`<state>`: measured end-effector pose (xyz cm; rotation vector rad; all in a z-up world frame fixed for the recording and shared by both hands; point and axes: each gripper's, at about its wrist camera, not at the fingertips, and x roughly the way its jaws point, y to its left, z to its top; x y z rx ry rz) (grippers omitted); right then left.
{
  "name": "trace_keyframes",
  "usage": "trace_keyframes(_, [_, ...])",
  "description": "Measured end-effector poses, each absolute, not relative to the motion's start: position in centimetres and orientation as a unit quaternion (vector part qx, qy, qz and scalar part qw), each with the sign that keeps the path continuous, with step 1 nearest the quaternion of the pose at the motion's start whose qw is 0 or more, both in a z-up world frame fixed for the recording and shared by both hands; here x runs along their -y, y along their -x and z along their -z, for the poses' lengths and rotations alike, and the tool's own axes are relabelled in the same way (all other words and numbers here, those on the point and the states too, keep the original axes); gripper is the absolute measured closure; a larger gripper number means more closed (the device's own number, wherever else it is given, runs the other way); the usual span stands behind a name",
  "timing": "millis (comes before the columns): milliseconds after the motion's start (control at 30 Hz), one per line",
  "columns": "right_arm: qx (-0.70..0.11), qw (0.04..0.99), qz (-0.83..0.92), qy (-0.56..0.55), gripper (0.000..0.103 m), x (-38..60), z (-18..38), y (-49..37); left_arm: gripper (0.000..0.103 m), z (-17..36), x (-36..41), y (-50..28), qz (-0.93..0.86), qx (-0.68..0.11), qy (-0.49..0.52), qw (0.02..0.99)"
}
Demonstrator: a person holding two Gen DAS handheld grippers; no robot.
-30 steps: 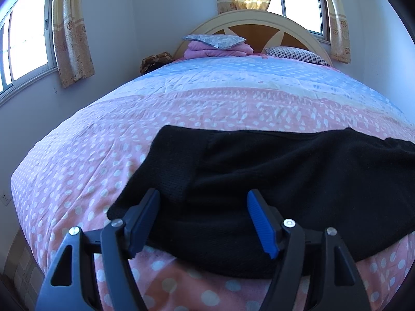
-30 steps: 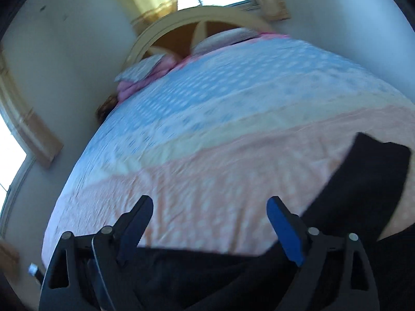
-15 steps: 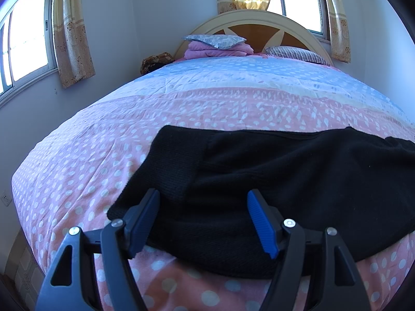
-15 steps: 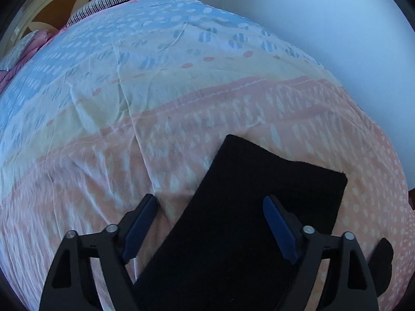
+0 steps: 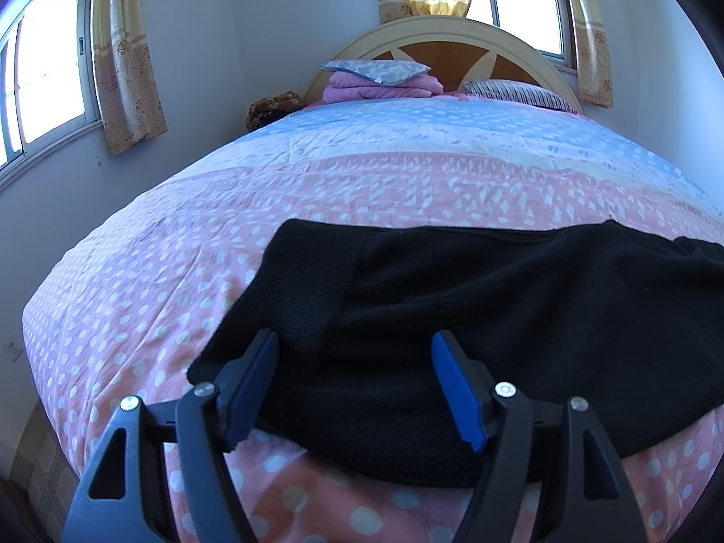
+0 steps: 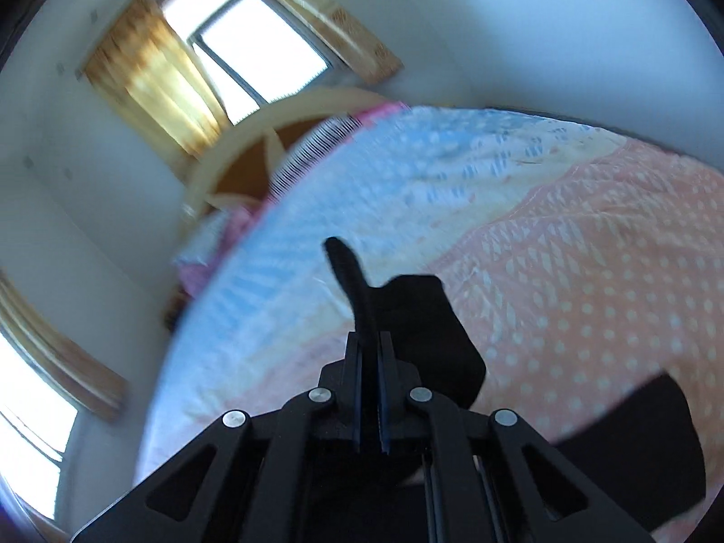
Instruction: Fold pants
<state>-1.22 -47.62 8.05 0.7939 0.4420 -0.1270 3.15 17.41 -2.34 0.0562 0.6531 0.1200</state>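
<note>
Black pants (image 5: 520,316) lie flat across the near end of the bed, their ribbed waistband (image 5: 289,298) to the left. Just above the waist end hovers my left gripper (image 5: 355,380), open, its blue pads apart with nothing pinched. In the right wrist view my right gripper (image 6: 371,353) is shut on a leg end of the pants (image 6: 421,316). The black cloth sticks up past the pads and is lifted off the bedspread. More of the pants (image 6: 633,443) trails at the lower right.
The bed has a pink and blue dotted bedspread (image 5: 384,172). At its head stand a curved headboard (image 5: 452,45), a folded pink blanket with a grey pillow (image 5: 375,77) and a striped pillow (image 5: 511,90). Curtained windows (image 5: 40,72) flank the bed.
My right gripper swung along the pants to the leg end, shut on the cloth and raised it, rolling as it went. The left gripper has kept still and open.
</note>
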Motion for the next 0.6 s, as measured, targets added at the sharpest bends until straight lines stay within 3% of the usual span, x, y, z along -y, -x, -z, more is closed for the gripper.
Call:
trace_keyframes(200, [-0.201, 0.882, 0.099, -0.414, 0.098, 48.0, -4.9, 10.1, 0.031, 2.4, -17.4, -3.2, -0.060, -0.321, -0.029, 0.945])
trace_keyframes(433, [-0.256, 0.850, 0.130, -0.442, 0.097, 48.7, 1.1, 13.8, 0.030, 2.4, -17.4, -3.3, -0.061, -0.323, -0.032, 0.944])
trace_keyframes(600, [-0.295, 0.801, 0.170, -0.492, 0.089, 50.7, 3.8, 15.3, 0.030, 2.4, -17.4, -3.3, -0.062, -0.323, -0.034, 0.944])
